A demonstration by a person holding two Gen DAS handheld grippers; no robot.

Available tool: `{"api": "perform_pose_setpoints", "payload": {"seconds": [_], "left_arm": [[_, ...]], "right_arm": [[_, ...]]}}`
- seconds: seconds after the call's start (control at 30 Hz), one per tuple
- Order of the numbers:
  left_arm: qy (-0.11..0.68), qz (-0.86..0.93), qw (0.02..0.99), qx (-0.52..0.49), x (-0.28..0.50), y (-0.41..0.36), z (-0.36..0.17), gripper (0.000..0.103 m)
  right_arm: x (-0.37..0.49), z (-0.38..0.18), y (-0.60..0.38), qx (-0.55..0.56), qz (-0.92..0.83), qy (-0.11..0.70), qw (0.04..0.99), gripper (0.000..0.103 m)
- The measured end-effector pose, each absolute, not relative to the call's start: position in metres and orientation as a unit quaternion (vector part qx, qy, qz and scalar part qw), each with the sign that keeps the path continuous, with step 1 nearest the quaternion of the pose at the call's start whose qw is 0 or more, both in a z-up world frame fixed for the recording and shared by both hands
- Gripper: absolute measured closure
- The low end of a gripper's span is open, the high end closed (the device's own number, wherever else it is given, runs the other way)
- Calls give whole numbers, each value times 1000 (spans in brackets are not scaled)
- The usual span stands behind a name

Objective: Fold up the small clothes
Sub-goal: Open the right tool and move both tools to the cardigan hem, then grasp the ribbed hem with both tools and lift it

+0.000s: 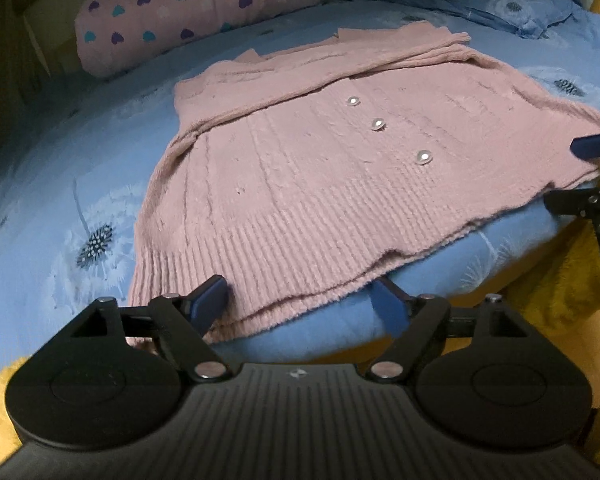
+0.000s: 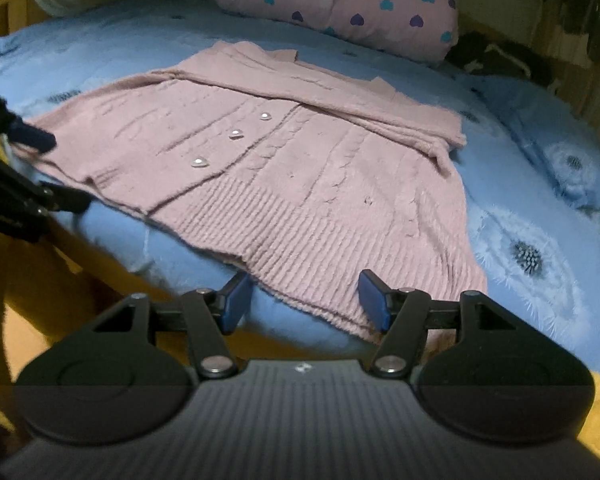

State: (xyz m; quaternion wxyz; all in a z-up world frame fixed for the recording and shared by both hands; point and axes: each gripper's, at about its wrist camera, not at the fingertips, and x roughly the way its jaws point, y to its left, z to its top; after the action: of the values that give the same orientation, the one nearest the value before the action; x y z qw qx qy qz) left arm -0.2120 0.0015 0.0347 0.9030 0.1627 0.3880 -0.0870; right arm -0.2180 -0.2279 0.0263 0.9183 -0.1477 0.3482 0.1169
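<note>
A pink knit cardigan [image 1: 300,184] with three pearl buttons lies flat on the blue bed, sleeves folded across its upper part; it also shows in the right wrist view [image 2: 300,184]. My left gripper [image 1: 300,304] is open at the hem's near left corner, with the hem edge between its blue fingers [image 1: 210,300]. My right gripper [image 2: 306,300] is open at the hem's near right corner, the ribbed edge between its fingers [image 2: 374,298]. Each gripper shows at the edge of the other's view: the right gripper [image 1: 588,176], the left gripper [image 2: 48,168].
The blue dandelion-print bedsheet [image 1: 60,200] covers the mattress. A pink pillow with hearts [image 1: 188,12] lies at the head, also in the right wrist view [image 2: 340,4]. A blue pillow [image 1: 480,0] lies beside it. Yellow fabric [image 1: 560,288] hangs below the bed's near edge.
</note>
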Motion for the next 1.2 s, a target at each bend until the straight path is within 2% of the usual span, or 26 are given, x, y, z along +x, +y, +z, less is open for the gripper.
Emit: {"api": "perform_pose_setpoints", "payload": {"seconds": [0.3,0.73,0.87,0.9,0.97,1.0,1.17,1.2], "left_arm": [[366,-54,918,140,-199,7,34,17],[362,-27,924,122,-174,20,30,18],[360,-29,925,118,-171,21,29,22],[358,-28,926,116,-170,22,29,27],[354,-25,928,111,-168,21,28,34],[353,-25,929,108,-167,21,28,38],[350,-28,929,117,-164,18,28,42],[349,-31,929,115,-164,18,28,49]], "right_arm": [[-208,27,-232,-182,42,326,927,40],[-189,27,-245,-149,37,340,928,43],[-187,27,-245,-146,42,342,927,52],[-186,27,-245,-144,42,342,928,55],[-185,26,-246,-137,52,340,929,68],[-183,25,-247,-132,56,344,928,69],[-181,25,-246,-125,56,342,930,82],[-180,26,-247,-123,54,341,931,84]]}}
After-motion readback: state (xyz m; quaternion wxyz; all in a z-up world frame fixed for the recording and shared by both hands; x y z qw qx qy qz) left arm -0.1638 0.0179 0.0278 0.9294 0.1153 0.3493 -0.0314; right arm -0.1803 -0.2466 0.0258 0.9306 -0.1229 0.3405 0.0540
